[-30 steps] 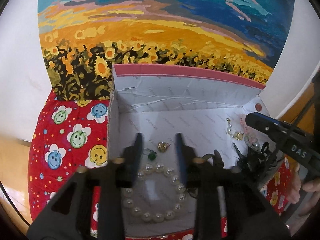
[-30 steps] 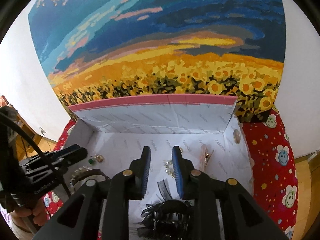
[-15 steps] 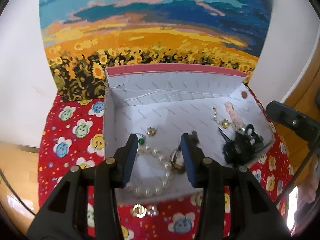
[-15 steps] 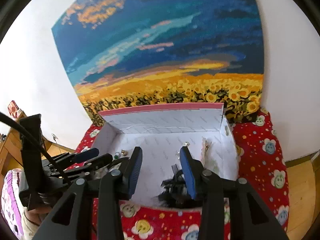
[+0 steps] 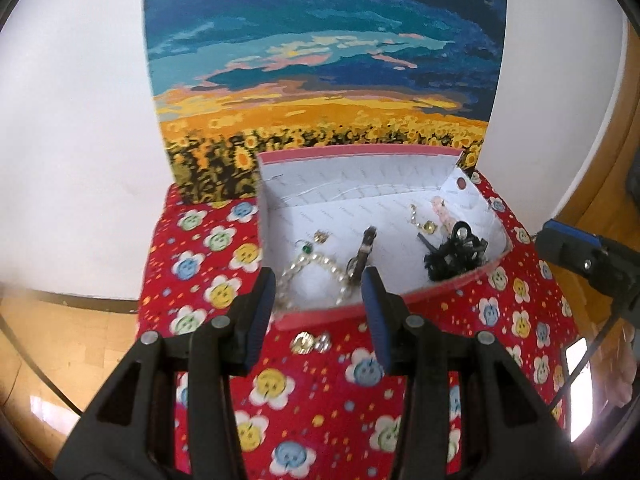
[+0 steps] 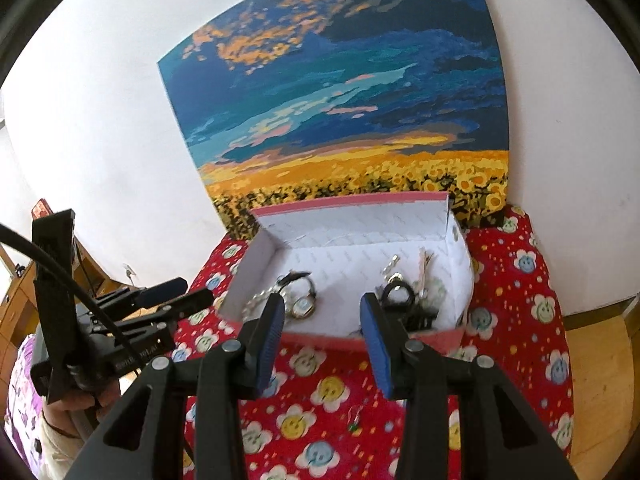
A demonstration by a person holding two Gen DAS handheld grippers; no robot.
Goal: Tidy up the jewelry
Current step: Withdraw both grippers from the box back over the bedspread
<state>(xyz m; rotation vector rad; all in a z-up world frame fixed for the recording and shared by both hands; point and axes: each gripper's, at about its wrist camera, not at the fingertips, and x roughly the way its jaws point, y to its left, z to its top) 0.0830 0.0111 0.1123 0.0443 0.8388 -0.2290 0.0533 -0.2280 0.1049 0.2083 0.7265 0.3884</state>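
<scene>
Looking along the left wrist view first, the left gripper [image 5: 318, 312] hangs over the red smiley-flower cloth [image 5: 320, 408] just in front of the white box [image 5: 360, 312], its blue-padded jaws partly apart with nothing between them. Inside the box lie a pearl bracelet [image 5: 316, 270], a wristwatch [image 5: 362, 252] beside it, a small green-stone piece [image 5: 307, 247], a gold-toned earring [image 5: 422, 222] and a black hair clip [image 5: 454, 254] toward the right end. Outside the box, on the cloth just before its near wall, sits a small gold and silver pair of studs [image 5: 310, 342]; they are blurred, so earrings is my best reading. The step in hand looks like the gap between placements: empty jaws, and loose pieces not yet boxed.

From the right wrist view, the right gripper [image 6: 322, 322] also hovers before the box's near wall, its jaws having just been opening, and nothing is between them. The watch and the bracelet lie at the box's left end, the black clip and some silvery clips at the right. On the cloth well in front of the box lies a tiny green-stone earring [image 6: 354, 420]. The next move probably calls for dropping low onto one of these small pieces, closing the pads squarely on it so it does not skid on the cloth, then carrying it over the wall.
</scene>
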